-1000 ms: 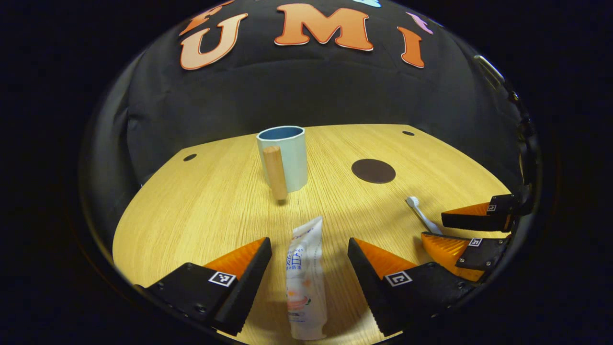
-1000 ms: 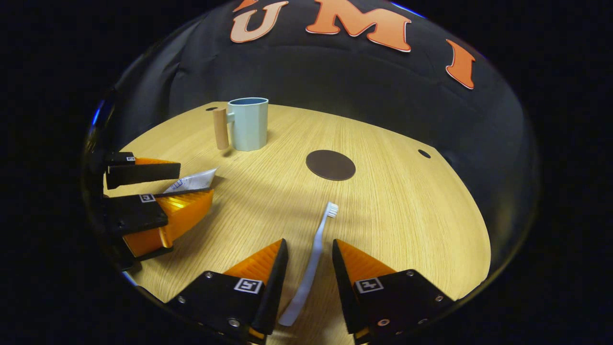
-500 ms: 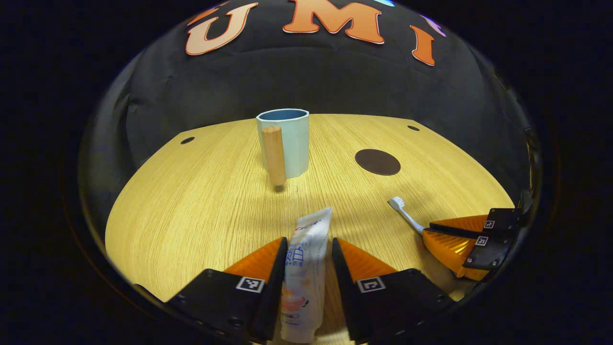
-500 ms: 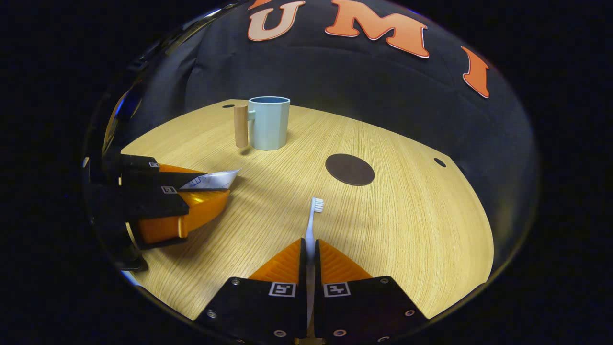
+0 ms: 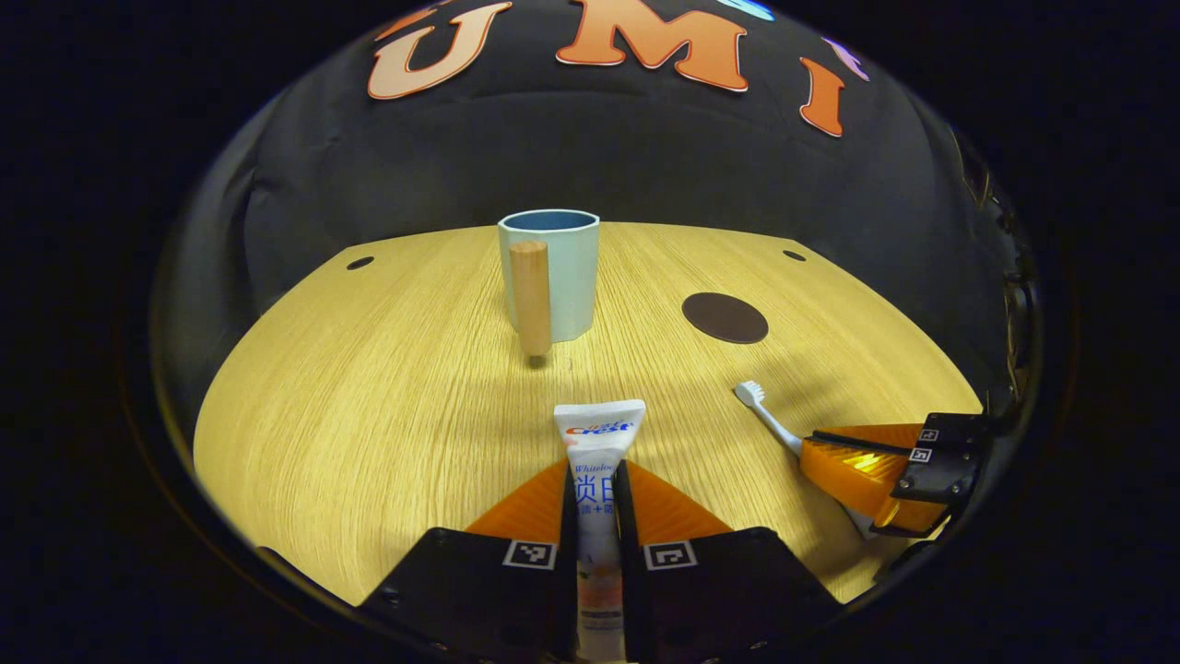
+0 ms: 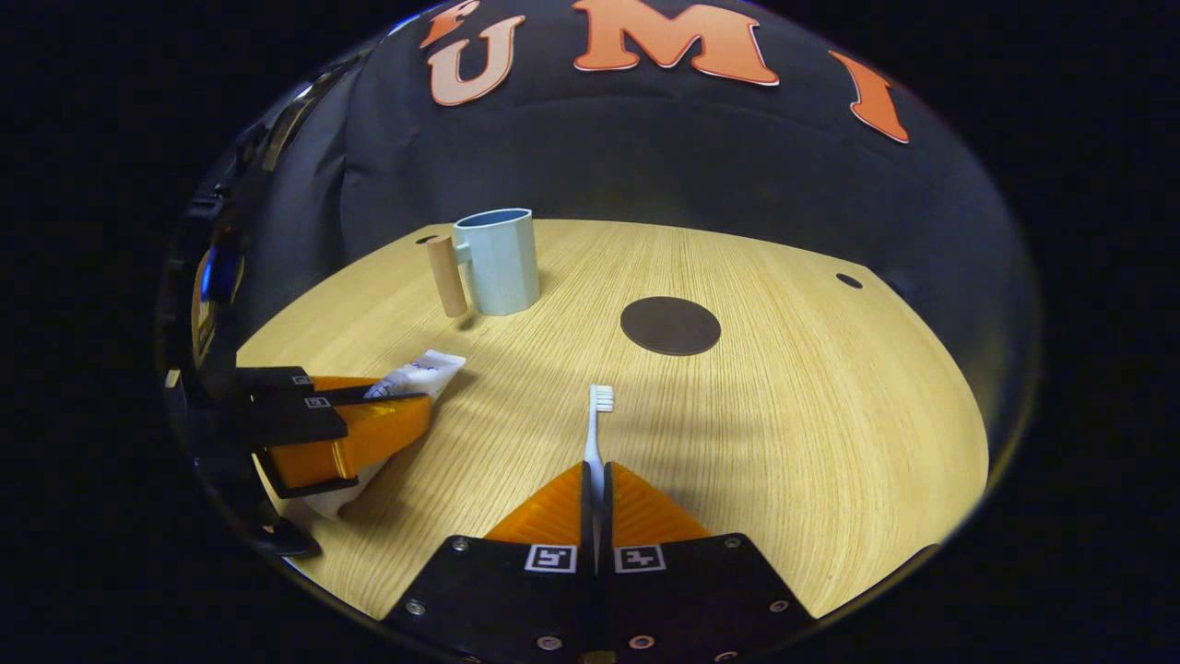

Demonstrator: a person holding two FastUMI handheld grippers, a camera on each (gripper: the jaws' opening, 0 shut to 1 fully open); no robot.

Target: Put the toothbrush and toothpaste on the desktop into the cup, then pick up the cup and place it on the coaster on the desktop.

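My left gripper (image 5: 592, 472) is shut on the white toothpaste tube (image 5: 597, 441), whose flat end sticks out ahead of the fingers. My right gripper (image 6: 595, 472) is shut on the white toothbrush (image 6: 595, 426), bristles pointing forward. A pale blue cup (image 5: 560, 273) with a wooden handle (image 5: 531, 297) stands upright at the back of the desktop, empty as far as I see. The dark round coaster (image 5: 725, 317) lies to its right. In the right gripper view the cup (image 6: 498, 259), coaster (image 6: 670, 325) and left gripper (image 6: 406, 415) with the tube (image 6: 419, 373) show; in the left gripper view the right gripper (image 5: 811, 447) holds the toothbrush (image 5: 761, 410).
The light wooden desktop (image 5: 369, 387) has small dark holes (image 5: 359, 263) near its back corners. Black cloth closes off the booth behind it. Open wood lies between both grippers and the cup.
Both grippers went from open around their objects to shut on them. The toothpaste tube now points straight ahead between the left fingers, and the toothbrush has lined up between the right fingers.
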